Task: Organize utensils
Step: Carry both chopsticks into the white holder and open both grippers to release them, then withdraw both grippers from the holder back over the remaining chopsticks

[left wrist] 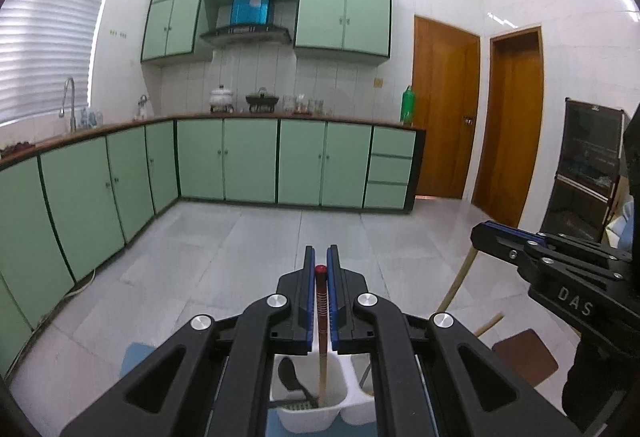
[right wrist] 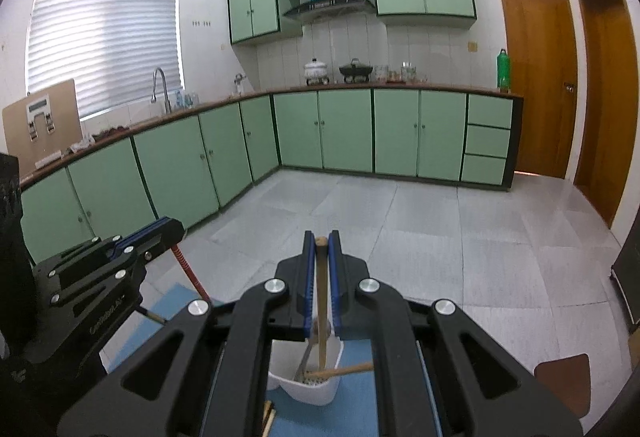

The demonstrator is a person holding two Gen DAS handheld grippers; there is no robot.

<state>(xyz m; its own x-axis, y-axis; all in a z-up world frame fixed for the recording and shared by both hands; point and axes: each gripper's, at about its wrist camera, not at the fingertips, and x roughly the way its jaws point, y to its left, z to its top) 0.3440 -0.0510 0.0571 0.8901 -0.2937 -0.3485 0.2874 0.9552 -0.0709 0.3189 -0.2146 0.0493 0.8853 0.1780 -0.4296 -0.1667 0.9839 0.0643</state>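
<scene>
a kitchen with pale green cabinets [left wrist: 248,157] and a grey tiled floor lies behind the work. at the left, the left gripper [left wrist: 320,277] is clenched on a slim wooden utensil handle with a red tip and red ribbed bands [left wrist: 320,297]. it holds the handle upright, with the lower end standing inside the left compartment of a white plastic two-compartment utensil holder [left wrist: 304,417]. a black spoon-like utensil [left wrist: 290,377] already leans in that same compartment. the holder sits on a blue mat [right wrist: 360,413].

to the right, the right gripper [right wrist: 321,249] is clenched on a plain pale wooden stick-like handle [right wrist: 321,297], also upright, its lower end down in the holder's right compartment, beside a grey metal utensil [right wrist: 306,353] and another wooden handle lying across the rim [right wrist: 344,370]. a few loose wooden sticks [right wrist: 269,417] lie on the mat in front of the holder.

both utensils appear seated, so the step in hand looks like releasing. to do it well, each claw should open gently without dragging the handle sideways, then lift straight up and clear, so neither utensil tips out nor the light holder shifts.
</scene>
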